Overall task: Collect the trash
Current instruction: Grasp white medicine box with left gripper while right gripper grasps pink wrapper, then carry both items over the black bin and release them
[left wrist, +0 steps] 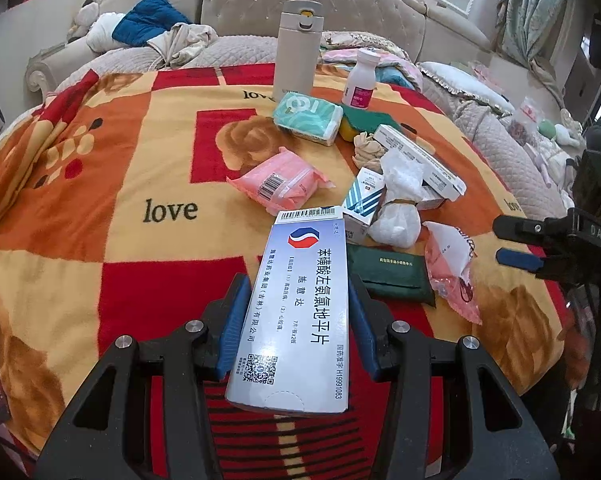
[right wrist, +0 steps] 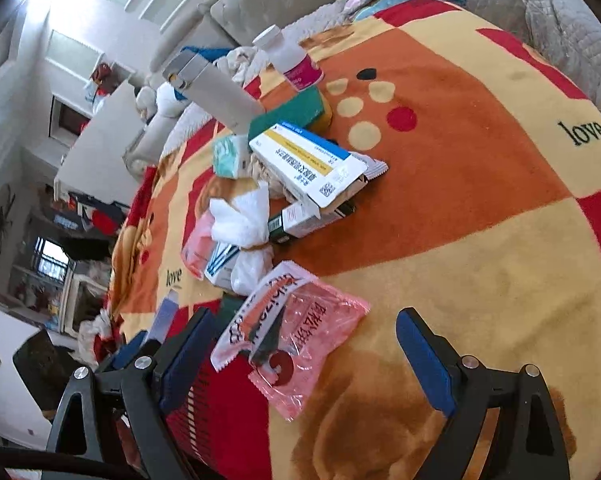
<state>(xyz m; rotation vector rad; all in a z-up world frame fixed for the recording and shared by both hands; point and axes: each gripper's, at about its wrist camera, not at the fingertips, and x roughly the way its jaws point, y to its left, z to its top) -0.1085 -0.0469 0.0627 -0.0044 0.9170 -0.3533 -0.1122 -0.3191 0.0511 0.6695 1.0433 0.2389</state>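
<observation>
My left gripper (left wrist: 296, 316) is shut on a long white-blue medicine box (left wrist: 296, 304) with Chinese print, held above the blanket. My right gripper (right wrist: 304, 344) is open, its fingers either side of a torn pink-and-white plastic wrapper (right wrist: 292, 336) lying on the blanket; it also shows in the left wrist view (left wrist: 452, 268). The right gripper shows at the right edge of the left wrist view (left wrist: 516, 244). Beyond lie a knotted white bag (left wrist: 400, 200), a small striped box (left wrist: 362, 200), a pink pack (left wrist: 280, 184) and a dark green pouch (left wrist: 388, 272).
A red, orange and yellow "love" blanket (left wrist: 140, 168) covers the surface. At the back stand a white flask (left wrist: 296, 48), a pill bottle (left wrist: 360, 78), a tissue pack (left wrist: 308, 118), a sponge (left wrist: 360, 124) and an open long box (left wrist: 420, 160). A sofa with clothes lies behind.
</observation>
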